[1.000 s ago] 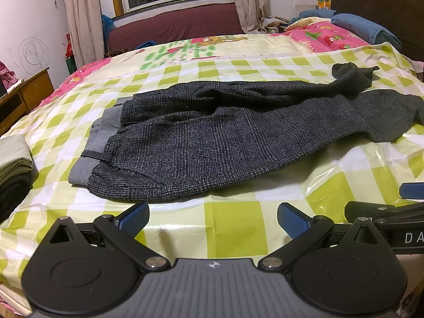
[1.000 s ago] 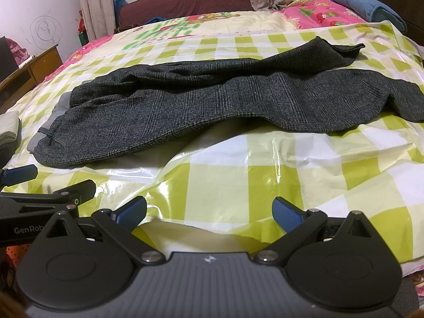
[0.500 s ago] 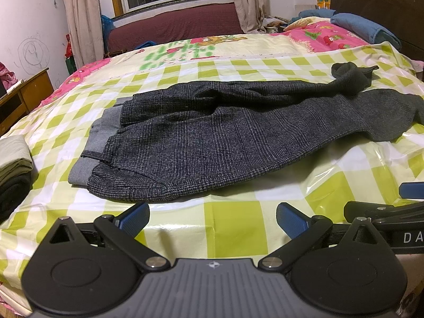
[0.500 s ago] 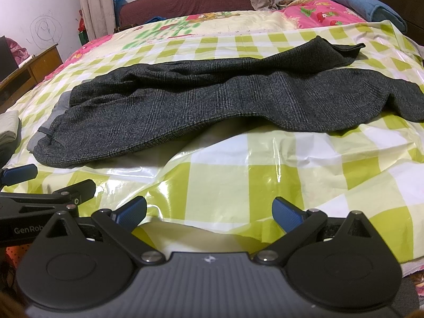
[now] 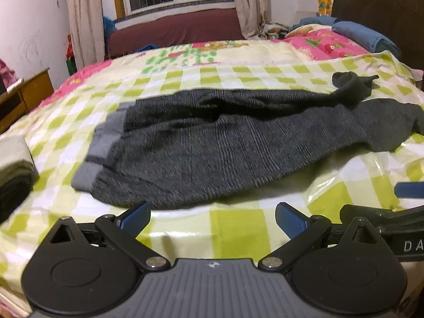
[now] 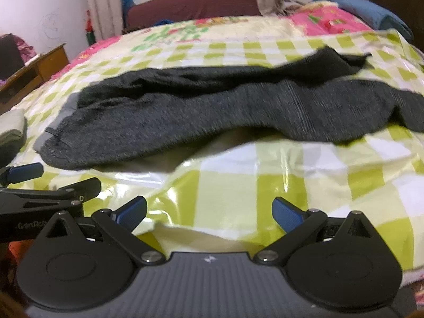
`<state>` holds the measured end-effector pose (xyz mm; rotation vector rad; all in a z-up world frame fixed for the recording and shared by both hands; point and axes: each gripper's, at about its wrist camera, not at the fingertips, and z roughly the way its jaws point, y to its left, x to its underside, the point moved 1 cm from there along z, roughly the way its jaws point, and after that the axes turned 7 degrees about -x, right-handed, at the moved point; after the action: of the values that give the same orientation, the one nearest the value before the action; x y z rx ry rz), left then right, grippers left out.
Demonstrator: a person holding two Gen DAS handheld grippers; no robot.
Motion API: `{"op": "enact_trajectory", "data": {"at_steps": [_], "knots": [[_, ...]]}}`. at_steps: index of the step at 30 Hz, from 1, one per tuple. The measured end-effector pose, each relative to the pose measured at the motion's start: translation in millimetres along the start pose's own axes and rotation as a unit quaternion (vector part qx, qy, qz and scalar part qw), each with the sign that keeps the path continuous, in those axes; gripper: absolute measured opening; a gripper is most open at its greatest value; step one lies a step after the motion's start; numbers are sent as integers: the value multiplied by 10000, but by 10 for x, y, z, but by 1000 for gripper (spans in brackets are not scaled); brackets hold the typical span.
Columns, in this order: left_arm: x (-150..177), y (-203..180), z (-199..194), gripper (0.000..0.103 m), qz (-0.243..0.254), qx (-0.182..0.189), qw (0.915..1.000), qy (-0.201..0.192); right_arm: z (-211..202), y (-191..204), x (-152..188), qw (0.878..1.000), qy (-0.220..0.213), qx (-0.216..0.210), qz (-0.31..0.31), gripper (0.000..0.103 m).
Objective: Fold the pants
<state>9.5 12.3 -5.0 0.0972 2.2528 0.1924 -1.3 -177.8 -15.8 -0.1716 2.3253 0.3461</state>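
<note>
Left wrist view. My left gripper (image 5: 212, 216) hangs at the near edge of the bed, jaws wide apart and holding nothing. The dark grey pants (image 5: 225, 148) lie lengthwise across the green-checked plastic sheet (image 5: 238, 228), the grey waistband (image 5: 103, 143) toward the sheet's left side, the legs running right, the far leg's cuff (image 5: 352, 87) bunched near the far right corner. Against the frames of a second ago, the pants now sit lower and larger and the picture is smeared: I judge that I have begun moving in toward the near hem after a pause, so the first fold is not yet started. A folded garment (image 5: 14, 164) rests at the sheet's left edge.

Right wrist view. My right gripper (image 6: 209, 213) likewise stands open and empty, just short of the pants' near edge; the same blur and enlargement appear here. The left gripper's finger shows at the left margin. Beyond the sheet lie a floral bedspread (image 6: 185, 31), a blue pillow (image 6: 371, 10) at the far right, curtains (image 6: 103, 2) and a wooden desk (image 6: 39, 66) at left.
</note>
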Motion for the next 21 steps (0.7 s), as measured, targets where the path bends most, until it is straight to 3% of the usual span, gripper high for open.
{"op": "enact_trajectory", "data": {"at_steps": [4, 11, 16, 21], "knots": [[-69, 259, -48, 103, 112, -351, 9991, -229, 55, 207, -65, 9978, -49, -205, -622, 100], [-89, 892, 177, 103, -271, -927, 9953, 0, 399, 657, -211, 9872, 78, -629, -1464, 95], [-71, 1178, 439, 103, -508, -974, 9938, 155, 664, 1015, -295, 9731, 129, -908, -2113, 93], [-114, 1272, 752, 103, -307, -747, 9966, 184, 971, 1278, -365, 9603, 252, -1089, -2558, 84]]}}
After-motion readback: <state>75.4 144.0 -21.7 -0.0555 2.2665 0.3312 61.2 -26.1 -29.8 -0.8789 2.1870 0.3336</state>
